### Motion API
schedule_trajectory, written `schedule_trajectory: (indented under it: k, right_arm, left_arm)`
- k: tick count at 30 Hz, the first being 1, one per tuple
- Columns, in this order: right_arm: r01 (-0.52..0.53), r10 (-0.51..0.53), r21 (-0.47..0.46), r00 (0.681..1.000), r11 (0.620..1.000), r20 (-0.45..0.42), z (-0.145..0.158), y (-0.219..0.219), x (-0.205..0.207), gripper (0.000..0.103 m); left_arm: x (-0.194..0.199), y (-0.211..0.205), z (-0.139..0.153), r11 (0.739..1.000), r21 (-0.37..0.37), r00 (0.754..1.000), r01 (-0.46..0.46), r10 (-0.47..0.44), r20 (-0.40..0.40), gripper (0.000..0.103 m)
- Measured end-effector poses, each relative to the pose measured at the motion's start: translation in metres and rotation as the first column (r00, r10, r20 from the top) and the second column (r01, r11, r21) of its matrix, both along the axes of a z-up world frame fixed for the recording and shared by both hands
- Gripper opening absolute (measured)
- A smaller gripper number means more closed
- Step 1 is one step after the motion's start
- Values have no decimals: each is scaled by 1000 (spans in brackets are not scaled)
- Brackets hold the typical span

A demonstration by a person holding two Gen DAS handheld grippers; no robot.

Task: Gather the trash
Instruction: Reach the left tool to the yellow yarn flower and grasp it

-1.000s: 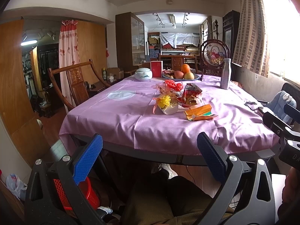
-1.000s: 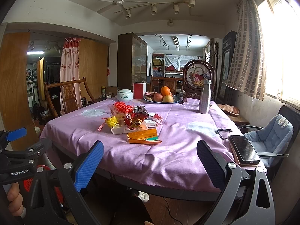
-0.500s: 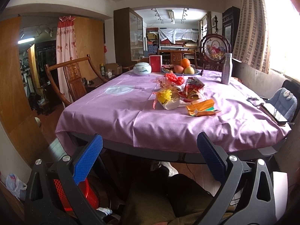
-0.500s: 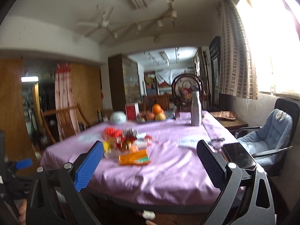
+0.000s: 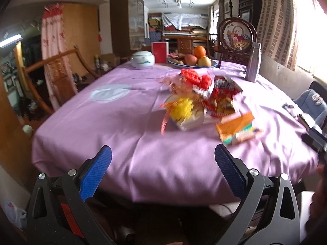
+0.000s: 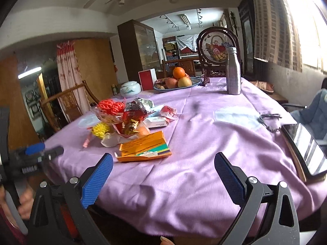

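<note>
The trash sits bunched mid-table on the purple cloth point(image 6: 204, 143), ahead of both grippers and touched by neither. Nearest is the flattened orange carton point(image 6: 143, 147), just ahead and left of the right gripper point(image 6: 163, 175), its long side running roughly crosswise to the jaws. That gripper looks closer than the left gripper point(image 5: 163, 167); both stand wide apart and empty. Behind the carton, the red snack bag point(image 6: 132, 112) and wrappers overlap, hard to separate. The left view is blurred.
</note>
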State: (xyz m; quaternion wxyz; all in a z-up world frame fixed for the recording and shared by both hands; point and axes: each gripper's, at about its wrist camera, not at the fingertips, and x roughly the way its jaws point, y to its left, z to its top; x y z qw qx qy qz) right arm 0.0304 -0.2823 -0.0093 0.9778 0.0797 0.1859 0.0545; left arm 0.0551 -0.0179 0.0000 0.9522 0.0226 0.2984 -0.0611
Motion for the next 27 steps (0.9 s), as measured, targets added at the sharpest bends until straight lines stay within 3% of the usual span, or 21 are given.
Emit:
schedule_trajectory:
  k: [3, 8, 12, 15, 20, 23, 27]
  right_arm:
    - [9, -9, -9, 999, 1000, -52, -10, -7, 19, 97]
    - [9, -8, 31, 999, 999, -40, -13, -20, 37, 97]
    - [2, 1, 50, 998, 999, -70, -20, -23, 50, 98]
    - [-5, 10, 46, 996, 999, -90, -23, -23, 54, 98]
    - [-10, 12, 28, 997, 1000, -77, -24, -26, 59, 98]
    - [-30, 33, 48, 997, 998, -75, -24, -25, 68, 98]
    - [-61, 63, 36, 995, 997, -73, -19, -15, 81, 97]
  left_arm:
    - [30, -5, 10, 999, -29, 1000, 24, -24, -11, 97]
    - [81, -27, 27, 996, -54, 998, 69, -70, -7, 97]
    - [124, -59, 28, 996, 5, 995, 94, -93, -34, 97]
    - [146, -61, 17, 996, 84, 998, 31, -27, -59, 97]
    - [144, 12, 6, 993, 73, 990, -97, 104, -93, 97]
    - [133, 71, 3, 978, 58, 972, -199, 205, -115, 97]
    - [122, 113, -4, 969, 11, 955, -247, 245, -169, 96]
